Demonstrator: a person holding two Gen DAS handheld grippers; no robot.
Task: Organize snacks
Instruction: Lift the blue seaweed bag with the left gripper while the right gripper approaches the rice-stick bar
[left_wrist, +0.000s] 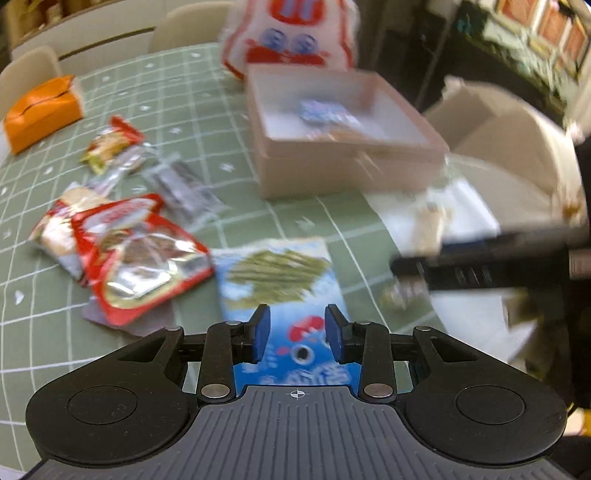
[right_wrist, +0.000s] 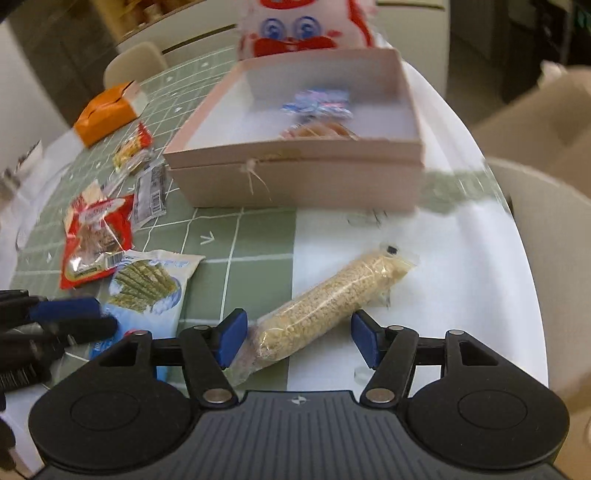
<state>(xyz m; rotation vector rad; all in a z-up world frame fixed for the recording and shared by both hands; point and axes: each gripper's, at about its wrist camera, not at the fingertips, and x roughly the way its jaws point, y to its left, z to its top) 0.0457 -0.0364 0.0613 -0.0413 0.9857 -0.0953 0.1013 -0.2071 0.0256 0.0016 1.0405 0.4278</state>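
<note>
Both tools are spread open, the right tool (right_wrist: 298, 338) straddling the grain roll (right_wrist: 325, 308) on the tabletop (right_wrist: 461, 266) before the box (right_wrist: 295, 177); its crinkly wrapper could slip free on closing.

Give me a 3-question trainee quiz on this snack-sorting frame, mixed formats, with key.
1. True or false: the pink box already holds snacks.
2. Which item lies between the open fingers of the right gripper? A) orange carton B) clear-wrapped grain roll C) red foil packet
3. Fill in: the left gripper is open over the ___ seaweed-snack bag.

Key: 1 true, a blue-white packet and a tan snack lie inside. 2 B, the grain roll. 3 blue, the blue bag.
</note>
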